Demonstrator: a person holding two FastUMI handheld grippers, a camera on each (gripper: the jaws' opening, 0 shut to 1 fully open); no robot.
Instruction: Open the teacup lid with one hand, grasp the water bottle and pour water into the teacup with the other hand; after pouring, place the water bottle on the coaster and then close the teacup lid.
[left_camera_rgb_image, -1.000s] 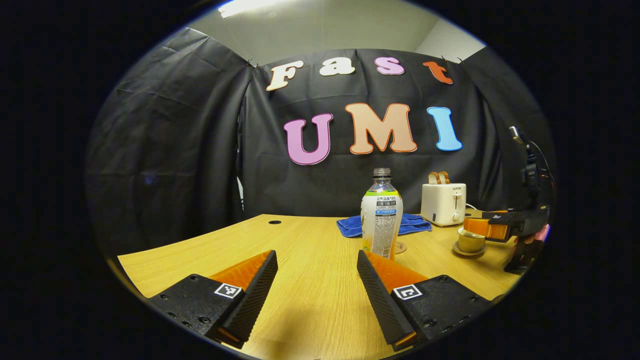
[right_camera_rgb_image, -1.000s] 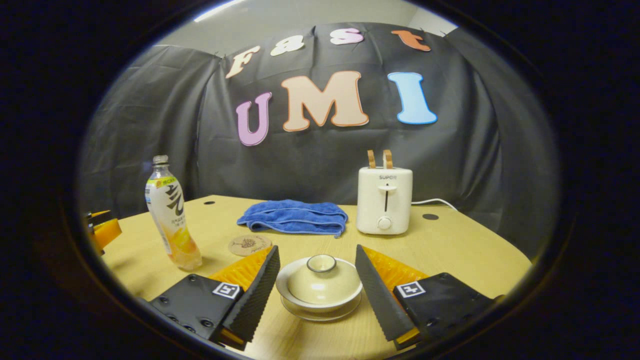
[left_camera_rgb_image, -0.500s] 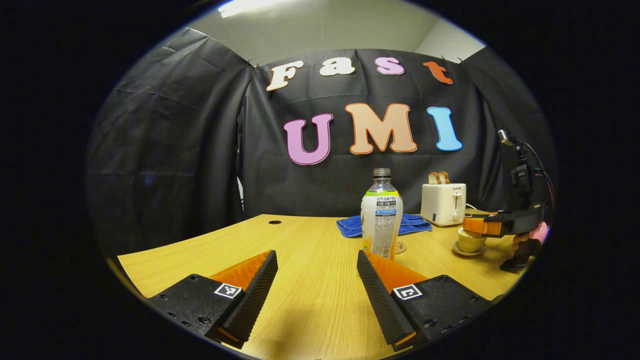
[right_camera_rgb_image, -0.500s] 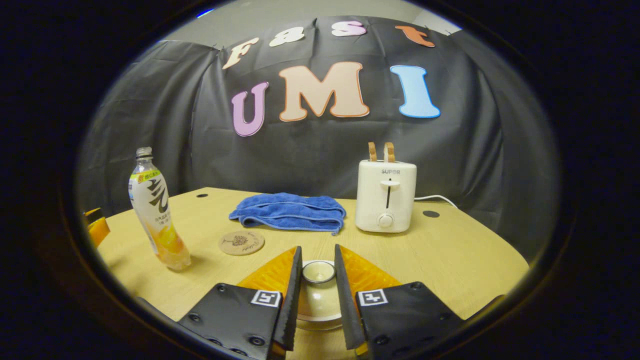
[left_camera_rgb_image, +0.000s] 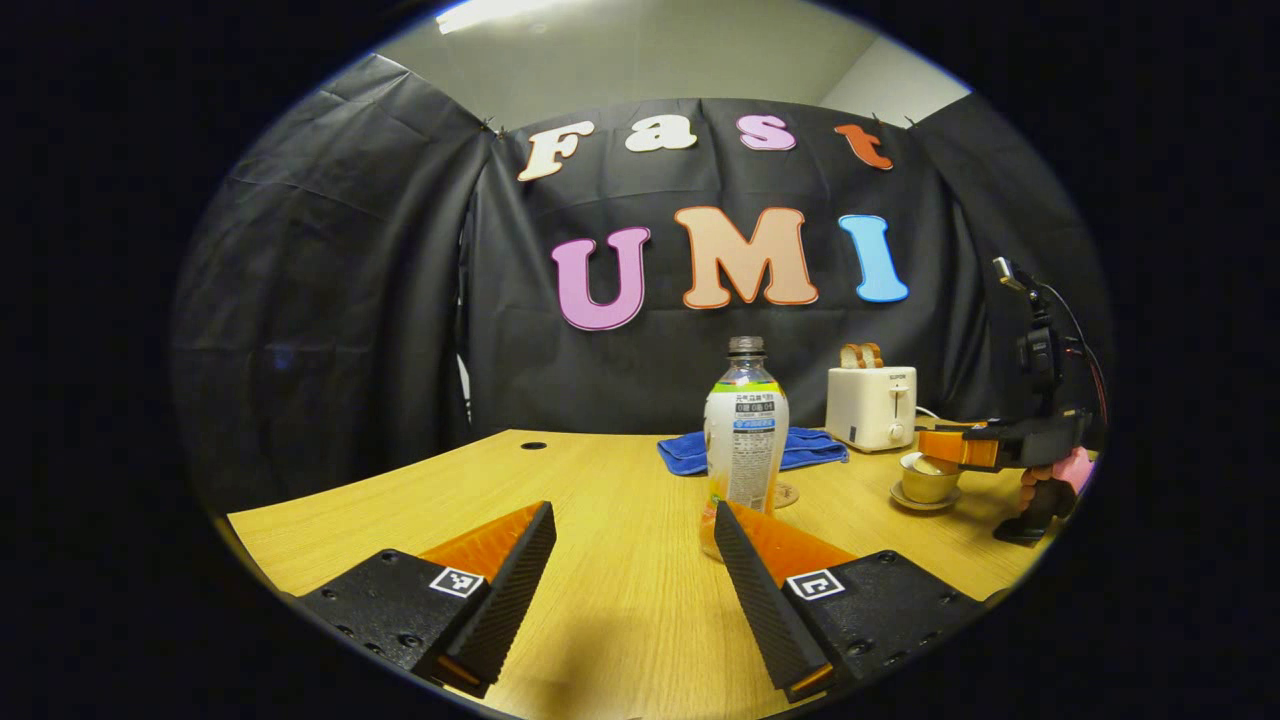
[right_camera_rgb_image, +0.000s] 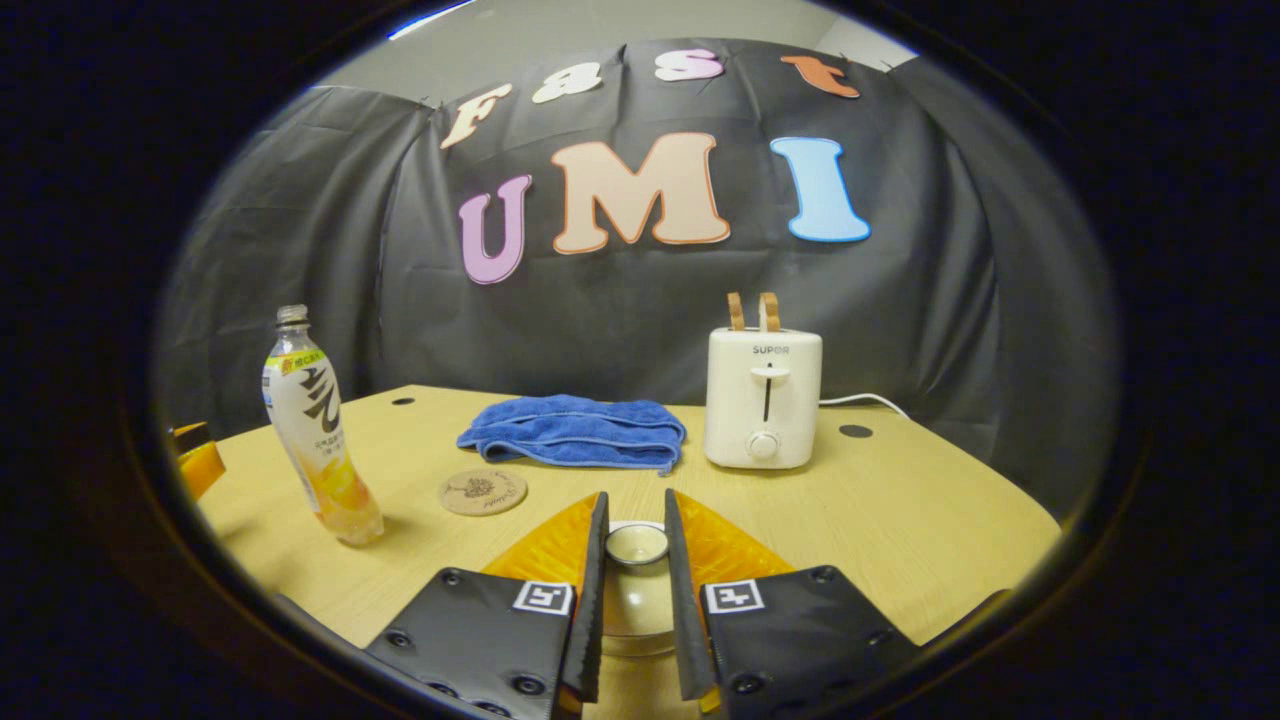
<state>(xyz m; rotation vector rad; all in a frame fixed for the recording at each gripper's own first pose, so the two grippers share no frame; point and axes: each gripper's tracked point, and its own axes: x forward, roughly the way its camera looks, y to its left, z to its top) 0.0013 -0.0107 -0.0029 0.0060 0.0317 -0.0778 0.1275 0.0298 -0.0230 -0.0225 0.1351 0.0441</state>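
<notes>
We've got the right gripper (right_camera_rgb_image: 635, 530) pinched in tight on the teacup lid (right_camera_rgb_image: 636, 545), both fingers on its knob. The left gripper (left_camera_rgb_image: 635, 530) is spread wide, holding nothing. The water bottle (left_camera_rgb_image: 745, 430), orange drink pooled low in it, stands just past its right finger, coaster (right_camera_rgb_image: 483, 492) nearby.

A white two-slot toaster (right_camera_rgb_image: 763, 400), with two slices of toast (right_camera_rgb_image: 750, 311) standing up out of its slots and a white cord (right_camera_rgb_image: 865, 401) trailing off to one side, stands near the back edge of a light wood-grain table (right_camera_rgb_image: 900, 500). Just beside it lies a folded blue towel (right_camera_rgb_image: 575, 432), bunched in soft layers. From the left gripper view the same toaster (left_camera_rgb_image: 871, 406) and towel (left_camera_rgb_image: 690, 452) sit at the table's far side, before the black cloth wall.
</notes>
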